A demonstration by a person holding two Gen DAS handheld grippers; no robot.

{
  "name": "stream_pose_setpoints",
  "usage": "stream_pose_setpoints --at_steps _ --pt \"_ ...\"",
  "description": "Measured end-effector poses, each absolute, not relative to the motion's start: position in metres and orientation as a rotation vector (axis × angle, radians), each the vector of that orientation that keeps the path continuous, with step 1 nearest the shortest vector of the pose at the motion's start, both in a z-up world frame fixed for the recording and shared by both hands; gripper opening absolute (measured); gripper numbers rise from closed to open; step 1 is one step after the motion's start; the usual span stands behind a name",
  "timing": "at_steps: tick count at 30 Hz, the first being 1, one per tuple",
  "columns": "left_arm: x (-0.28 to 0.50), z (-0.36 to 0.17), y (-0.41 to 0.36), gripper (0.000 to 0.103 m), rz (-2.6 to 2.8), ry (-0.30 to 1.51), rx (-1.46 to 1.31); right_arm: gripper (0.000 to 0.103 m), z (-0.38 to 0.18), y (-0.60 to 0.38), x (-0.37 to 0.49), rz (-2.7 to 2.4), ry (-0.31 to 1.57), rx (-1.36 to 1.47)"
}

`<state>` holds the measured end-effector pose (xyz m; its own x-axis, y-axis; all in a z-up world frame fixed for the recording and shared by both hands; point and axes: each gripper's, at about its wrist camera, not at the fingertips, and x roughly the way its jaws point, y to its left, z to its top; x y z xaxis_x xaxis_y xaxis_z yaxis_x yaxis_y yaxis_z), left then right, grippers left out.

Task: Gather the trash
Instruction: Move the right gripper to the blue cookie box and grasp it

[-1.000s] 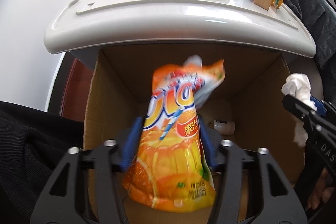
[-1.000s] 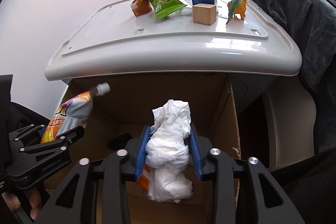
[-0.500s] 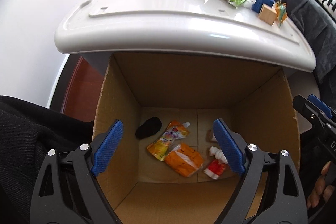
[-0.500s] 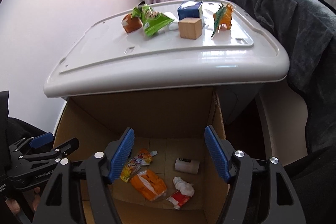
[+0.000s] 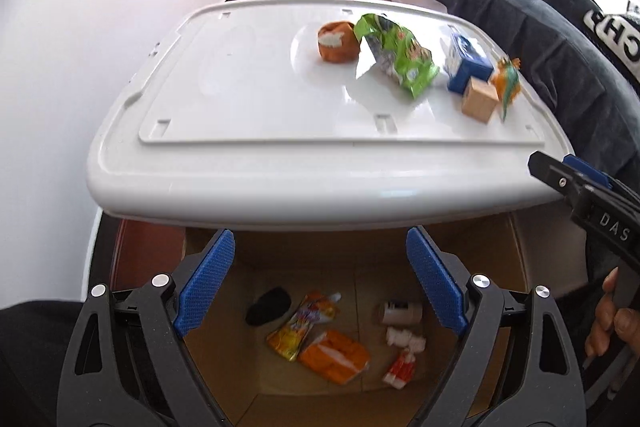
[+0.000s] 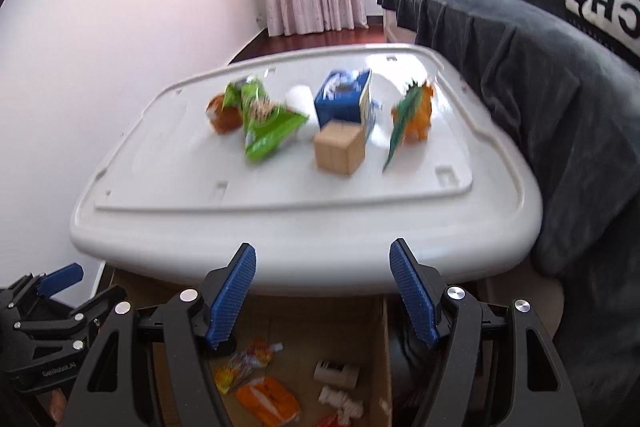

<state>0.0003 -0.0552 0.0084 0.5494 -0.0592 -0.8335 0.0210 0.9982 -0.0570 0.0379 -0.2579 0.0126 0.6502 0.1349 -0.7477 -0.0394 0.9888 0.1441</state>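
My left gripper (image 5: 320, 279) stands open and empty above the cardboard box (image 5: 516, 259). Open and empty too, my right gripper (image 6: 324, 291) hangs over the box's right side. On the box floor lie an orange juice pouch (image 5: 302, 323), an orange wrapper (image 5: 336, 355), a white tissue wad (image 5: 404, 337), a small white roll (image 5: 400, 311), a red-white wrapper (image 5: 400, 373) and a black scrap (image 5: 268, 311). Behind the box, the white lid (image 5: 240, 179) carries a green snack bag (image 5: 400, 55) and an orange crumpled piece (image 5: 338, 41).
A blue carton (image 6: 346, 99), a wooden cube (image 6: 340, 151) and an orange dinosaur toy (image 6: 414, 115) also stand on the lid. Dark fabric (image 6: 540, 87) drapes along its right edge. A white wall (image 6: 80, 67) runs along the left. A hand (image 5: 612, 319) holds the right gripper's handle.
The left gripper let go of the orange juice pouch and the right one let go of the tissue wad; both now lie in the box. Both grippers opened, rose and tilted up.
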Motion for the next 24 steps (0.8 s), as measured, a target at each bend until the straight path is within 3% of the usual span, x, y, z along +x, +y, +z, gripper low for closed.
stream_pose_setpoints --at_steps 11,21,24 --pt "0.021 -0.009 -0.044 0.086 0.031 1.002 -0.084 0.069 0.03 -0.252 0.151 0.082 0.859 0.112" --pt "0.019 -0.004 -0.043 0.086 0.009 0.982 -0.122 0.069 -0.007 -0.259 0.216 -0.004 0.974 0.183" --pt "0.018 -0.005 -0.043 0.086 -0.001 0.988 -0.127 0.064 -0.027 -0.266 0.227 -0.03 1.028 0.209"
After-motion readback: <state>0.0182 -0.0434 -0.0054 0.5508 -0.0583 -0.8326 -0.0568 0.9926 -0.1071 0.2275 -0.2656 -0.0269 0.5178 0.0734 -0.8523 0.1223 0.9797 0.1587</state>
